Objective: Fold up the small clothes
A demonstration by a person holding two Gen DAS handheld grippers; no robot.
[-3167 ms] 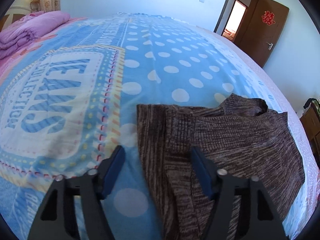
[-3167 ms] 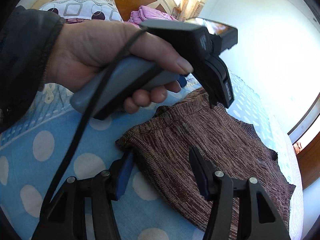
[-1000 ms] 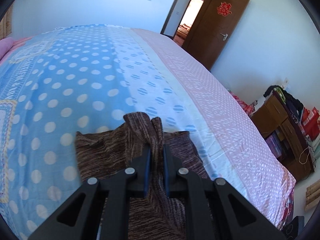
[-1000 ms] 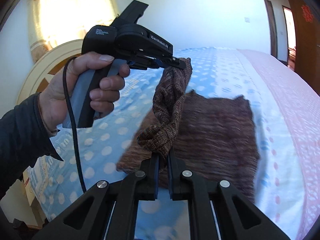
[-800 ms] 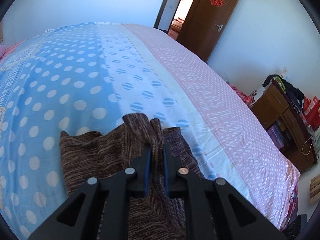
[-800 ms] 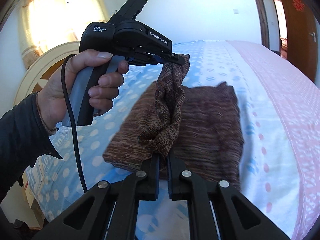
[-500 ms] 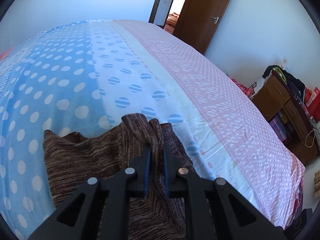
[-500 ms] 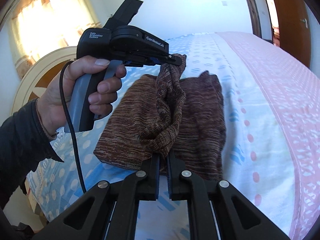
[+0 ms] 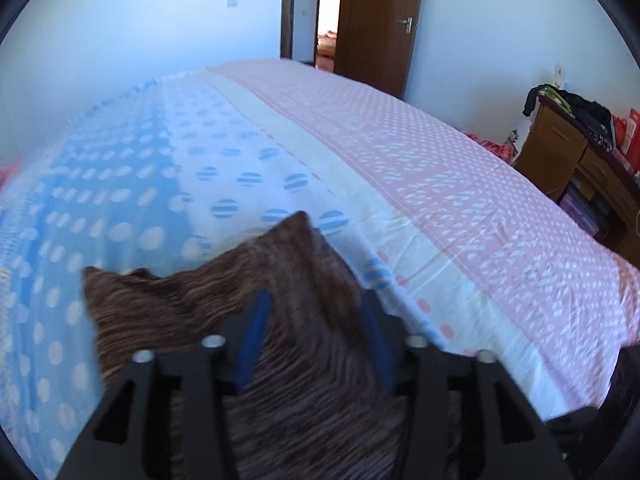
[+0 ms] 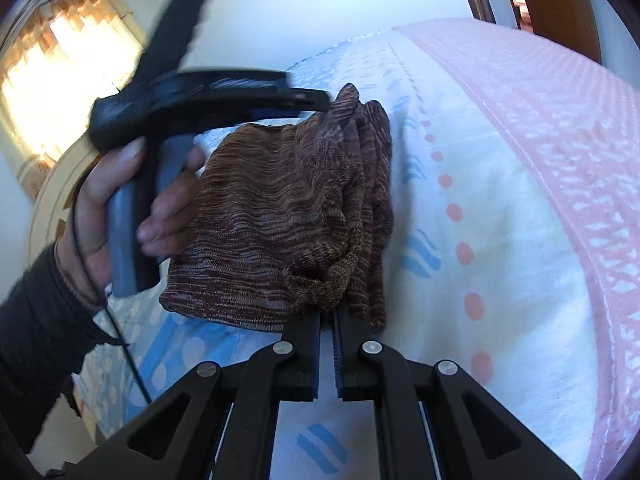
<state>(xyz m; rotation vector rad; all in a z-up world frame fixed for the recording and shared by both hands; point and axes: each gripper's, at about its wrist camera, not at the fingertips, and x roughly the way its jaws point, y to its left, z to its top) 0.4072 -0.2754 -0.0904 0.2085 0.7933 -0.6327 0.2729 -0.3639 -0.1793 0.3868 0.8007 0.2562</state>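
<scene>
A brown knit garment (image 10: 288,216) lies doubled over on the bed (image 10: 500,208), on the pale band of the bedspread between the blue dotted part and the pink dotted part. In the right wrist view the folded cloth forms a rough rectangle with several layers stacked along its right edge, and a bunched corner of it runs down into the right gripper (image 10: 328,320). The fingers (image 10: 306,344) of that gripper stand narrow, nearly together, pinching that bunched corner at their tips.

The left gripper (image 9: 316,340) shows from its own camera with its blue-padded fingers (image 9: 252,340) set wide apart, and the knit cloth (image 9: 280,320) passes between them and rises to a point just beyond the tips; the pads do not press on it. The same tool appears blurred in the right wrist view, held by the person's left hand (image 10: 120,208) in a dark sleeve, just above and beside the far left corner of the garment. A black cable (image 10: 120,332) hangs from the handle.

Beyond the bed stand a brown wooden door (image 9: 380,24) with a red paper ornament and, at the right, a wooden cabinet (image 9: 576,168) with dark clothes piled on top. A curtained window (image 10: 60,80) glows at the left of the right wrist view
</scene>
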